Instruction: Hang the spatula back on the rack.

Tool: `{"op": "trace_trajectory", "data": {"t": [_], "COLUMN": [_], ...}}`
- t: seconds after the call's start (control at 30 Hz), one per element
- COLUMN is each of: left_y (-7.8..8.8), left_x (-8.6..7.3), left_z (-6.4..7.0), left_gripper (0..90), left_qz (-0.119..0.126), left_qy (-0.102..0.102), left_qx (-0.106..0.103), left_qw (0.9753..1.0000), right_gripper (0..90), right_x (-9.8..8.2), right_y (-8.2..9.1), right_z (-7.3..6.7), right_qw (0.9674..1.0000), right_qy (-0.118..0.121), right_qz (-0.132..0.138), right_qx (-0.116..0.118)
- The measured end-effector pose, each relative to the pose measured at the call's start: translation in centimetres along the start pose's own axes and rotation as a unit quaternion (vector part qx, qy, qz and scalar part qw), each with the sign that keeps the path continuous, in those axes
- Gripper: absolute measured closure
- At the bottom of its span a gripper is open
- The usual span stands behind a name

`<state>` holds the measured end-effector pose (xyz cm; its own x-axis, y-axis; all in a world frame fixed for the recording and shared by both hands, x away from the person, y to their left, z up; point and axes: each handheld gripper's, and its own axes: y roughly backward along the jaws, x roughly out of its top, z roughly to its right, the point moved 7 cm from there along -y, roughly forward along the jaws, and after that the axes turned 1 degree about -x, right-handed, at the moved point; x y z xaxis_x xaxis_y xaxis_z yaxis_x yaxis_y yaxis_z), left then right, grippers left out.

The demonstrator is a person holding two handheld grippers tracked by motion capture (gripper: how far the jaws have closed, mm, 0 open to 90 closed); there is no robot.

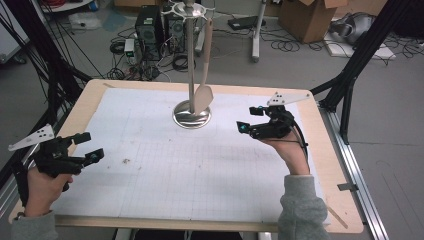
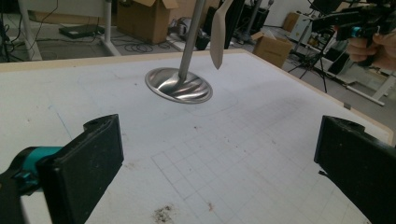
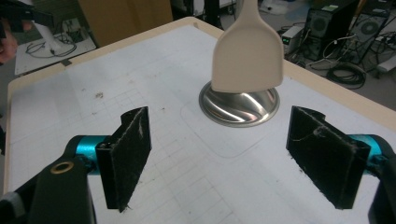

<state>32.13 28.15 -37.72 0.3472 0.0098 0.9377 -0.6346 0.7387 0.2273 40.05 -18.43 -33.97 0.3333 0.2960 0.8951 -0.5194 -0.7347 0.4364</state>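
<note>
1. The spatula (image 1: pixel 204 92) hangs by its handle from the top ring of the metal stand (image 1: pixel 191 60), its pale blade just above the stand's round base (image 3: pixel 239 106). The right gripper (image 1: pixel 252 123) sits nearest to it, fingers (image 3: pixel 130 154) spread wide and holding nothing, aimed at the blade.

2. The left gripper (image 1: pixel 86 146) hovers over the near left part of the worktop (image 1: pixel 150 165), well away from the stand, fingers (image 2: pixel 88 163) likewise released and empty.

3. Main risk, as I judge it: the spatula hangs freely, so a push from one finger before the other closes would set it swinging out of the grip.

4. A grasp on the flat blade could slip; the blade is smooth and tapers upward to the handle.

5. Pulling sideways instead of lifting might catch the handle on its hook and tip the stand, which seems to rest loose on the worktop, nothing visibly fixing it.

6. How the handle sits on the hook is hard to tell; the top of the stand is small and partly cut off in the high view.

7. The stand's pole is close behind the blade and could block the far finger.

8. Around the worktop: cables, computer towers (image 1: pixel 150 25) and cardboard boxes (image 1: pixel 310 17) on the floor, none in the path. A few dark crumbs (image 2: pixel 163 213) lie on the gridded sheet.
</note>
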Motion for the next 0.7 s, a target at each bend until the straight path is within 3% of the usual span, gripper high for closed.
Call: {"op": "trace_trajectory", "data": {"t": [0.3, 0.7], "left_y": [-0.3, -0.5], "left_x": [0.1, 0.2], "left_z": [0.8, 1.5], "left_gripper": [1.8, 1.7], "left_qz": [-0.001, 0.004], "left_qy": [-0.009, -0.021], "left_qx": [-0.006, -0.008], "left_qw": [0.9999, 0.9997], "right_gripper": [21.6, 21.4], "right_x": [-3.1, -5.3], "right_y": [1.9, 4.6], "right_z": [-0.2, -0.2], "right_qw": [0.9996, 0.9979], "right_qy": [0.000, -0.013], "right_qz": [-0.007, 0.042], "right_qx": [-0.027, -0.048]}}
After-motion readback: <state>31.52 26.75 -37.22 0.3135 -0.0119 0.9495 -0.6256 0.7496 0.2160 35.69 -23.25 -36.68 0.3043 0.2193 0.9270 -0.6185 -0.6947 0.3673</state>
